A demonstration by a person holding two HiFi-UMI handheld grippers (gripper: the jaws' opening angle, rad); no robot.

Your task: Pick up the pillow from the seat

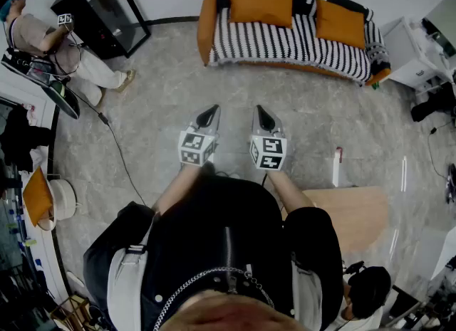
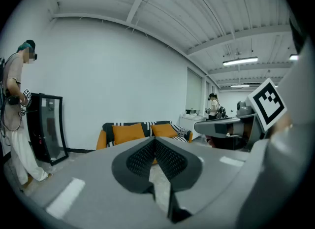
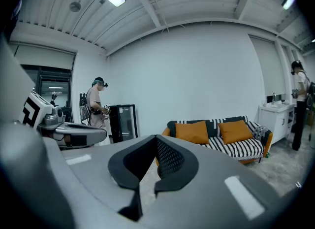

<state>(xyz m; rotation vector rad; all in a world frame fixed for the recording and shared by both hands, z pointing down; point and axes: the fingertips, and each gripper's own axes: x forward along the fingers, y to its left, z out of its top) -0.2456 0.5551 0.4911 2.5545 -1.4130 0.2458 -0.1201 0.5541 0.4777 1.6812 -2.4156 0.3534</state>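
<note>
Two orange pillows lean on the back of a black-and-white striped sofa (image 1: 285, 41) at the far wall: the left pillow (image 1: 260, 3) and the right pillow (image 1: 340, 23). The same pillows show small in the left gripper view (image 2: 129, 132) and in the right gripper view (image 3: 193, 131). My left gripper (image 1: 209, 115) and right gripper (image 1: 263, 117) are held side by side over the grey floor, well short of the sofa, pointing toward it. Both are shut with nothing between their jaws.
A person (image 1: 50, 38) holding grippers stands at the left beside a black glass-door cabinet (image 1: 100, 9). White furniture (image 1: 417, 52) stands right of the sofa. A light wooden tabletop (image 1: 353, 212) lies at my right. Cables run over the floor at the left.
</note>
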